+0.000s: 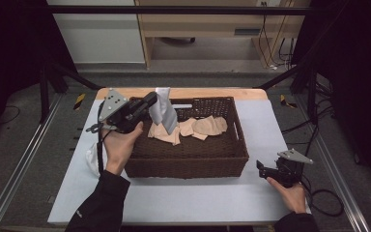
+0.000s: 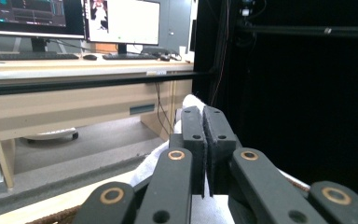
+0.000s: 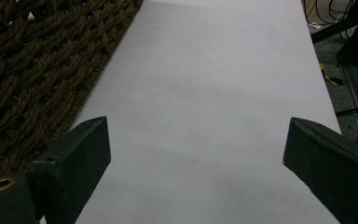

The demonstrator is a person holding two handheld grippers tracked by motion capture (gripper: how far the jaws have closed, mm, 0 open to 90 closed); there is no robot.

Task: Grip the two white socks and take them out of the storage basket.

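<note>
A pale grey cloth is held aloft over the far left corner of a dark woven basket by the left hand-held gripper, whose jaws are pressed together on the fabric; in the left gripper view the cloth is seen bulging out behind and below the closed jaws. The piece hangs well clear of the basket rim, seemingly so it can be carried out without snagging on the weave. Several beige cloths are left lying on the basket floor, just beneath the hanging piece. Something white is glimpsed on the table by the left forearm, possibly a cloth already set aside. The right hand-held gripper is rested on the table near the basket's right front corner, jaws spread wide and empty, with only bare table between them. The basket's tall wall is judged the main obstacle to any sideways move
</note>
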